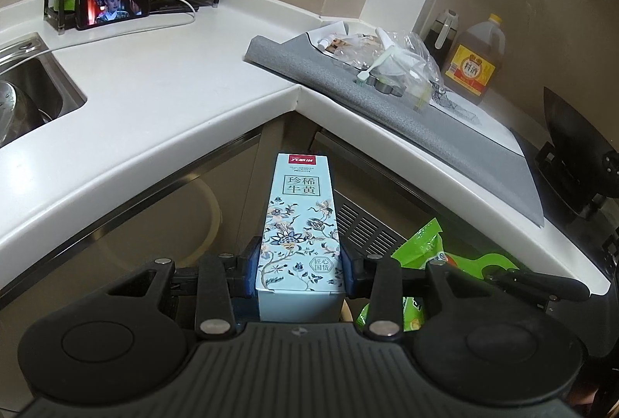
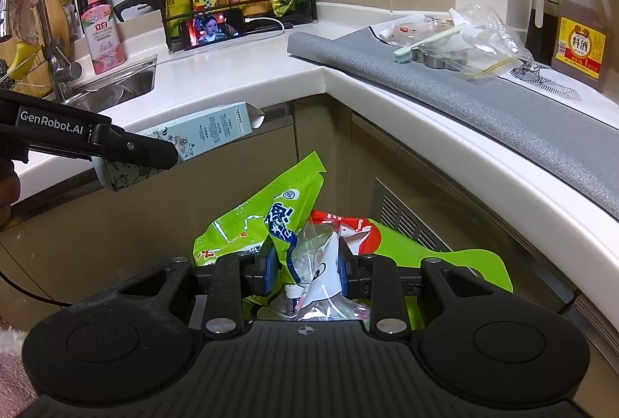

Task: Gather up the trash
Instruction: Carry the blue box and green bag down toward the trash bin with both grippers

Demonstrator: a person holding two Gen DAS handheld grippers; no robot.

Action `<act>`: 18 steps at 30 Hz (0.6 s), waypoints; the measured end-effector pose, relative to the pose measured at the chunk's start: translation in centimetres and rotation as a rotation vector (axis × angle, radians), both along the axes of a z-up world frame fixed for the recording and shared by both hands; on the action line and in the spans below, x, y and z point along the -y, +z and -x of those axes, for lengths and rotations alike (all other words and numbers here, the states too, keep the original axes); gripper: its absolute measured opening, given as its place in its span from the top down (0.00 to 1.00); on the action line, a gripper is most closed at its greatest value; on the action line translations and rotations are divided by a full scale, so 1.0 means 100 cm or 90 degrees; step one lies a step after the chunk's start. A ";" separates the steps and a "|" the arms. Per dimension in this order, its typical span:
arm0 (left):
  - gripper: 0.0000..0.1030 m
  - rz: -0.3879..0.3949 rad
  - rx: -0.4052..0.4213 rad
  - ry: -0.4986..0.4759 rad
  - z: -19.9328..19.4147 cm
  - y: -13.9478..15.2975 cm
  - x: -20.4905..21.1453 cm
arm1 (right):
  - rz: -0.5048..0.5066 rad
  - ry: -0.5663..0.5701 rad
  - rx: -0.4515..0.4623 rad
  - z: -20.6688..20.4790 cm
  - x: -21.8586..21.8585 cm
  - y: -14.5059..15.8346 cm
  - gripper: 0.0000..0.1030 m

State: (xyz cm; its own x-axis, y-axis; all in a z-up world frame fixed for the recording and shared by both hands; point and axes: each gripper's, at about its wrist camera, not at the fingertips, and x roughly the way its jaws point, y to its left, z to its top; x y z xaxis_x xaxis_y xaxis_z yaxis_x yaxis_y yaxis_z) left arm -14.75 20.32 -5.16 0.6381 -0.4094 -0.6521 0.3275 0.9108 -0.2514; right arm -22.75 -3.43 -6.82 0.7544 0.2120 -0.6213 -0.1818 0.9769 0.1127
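Left tongs [image 1: 300,269] clamp the carton [image 1: 300,224]; right tongs [image 2: 309,269] pinch green wrappers [image 2: 286,209], apparently several.

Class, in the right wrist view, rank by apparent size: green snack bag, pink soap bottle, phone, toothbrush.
1. green snack bag, nearest the camera, so inflated
2. pink soap bottle
3. phone and toothbrush: too alike to rank
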 end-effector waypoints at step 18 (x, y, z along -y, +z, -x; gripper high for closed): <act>0.58 -0.008 -0.005 -0.008 -0.003 -0.002 0.004 | -0.001 -0.001 -0.004 -0.001 -0.001 -0.001 0.70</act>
